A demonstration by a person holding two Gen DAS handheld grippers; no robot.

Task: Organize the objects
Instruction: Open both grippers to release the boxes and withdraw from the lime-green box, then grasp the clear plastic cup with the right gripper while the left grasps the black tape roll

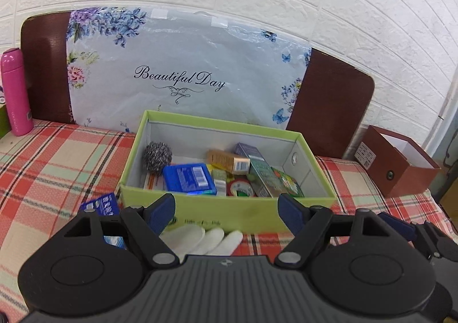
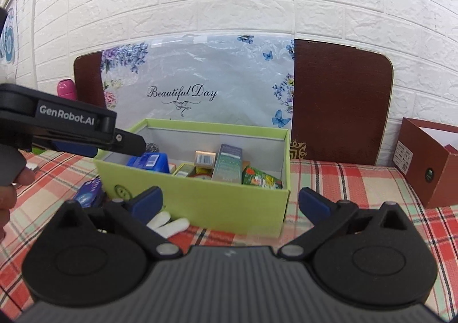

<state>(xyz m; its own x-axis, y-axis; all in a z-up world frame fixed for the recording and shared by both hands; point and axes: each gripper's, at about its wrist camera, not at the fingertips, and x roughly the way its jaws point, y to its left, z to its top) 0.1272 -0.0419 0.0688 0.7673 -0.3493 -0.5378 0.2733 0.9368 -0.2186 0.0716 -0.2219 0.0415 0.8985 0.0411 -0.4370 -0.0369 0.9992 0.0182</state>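
A green box (image 1: pixel 229 212) stands on the plaid tablecloth and holds a steel scrubber (image 1: pixel 157 156), a blue packet (image 1: pixel 189 180) and several small cartons. A white glove (image 1: pixel 206 238) lies in front of the box. A blue packet (image 1: pixel 101 205) lies on the cloth left of the box. My left gripper (image 1: pixel 227 208) is open and empty, just before the box's front wall. My right gripper (image 2: pixel 230 202) is open and empty, before the same box (image 2: pixel 229 208). The left gripper's body (image 2: pixel 71 128) shows at the left of the right wrist view, and the glove (image 2: pixel 169 224) shows there too.
A pink bottle (image 1: pixel 15 91) stands at the far left. A brown open box (image 1: pixel 400 162) stands at the right; it also shows in the right wrist view (image 2: pixel 429 162). A brown board with a floral bag (image 1: pixel 186 77) leans on the white brick wall behind.
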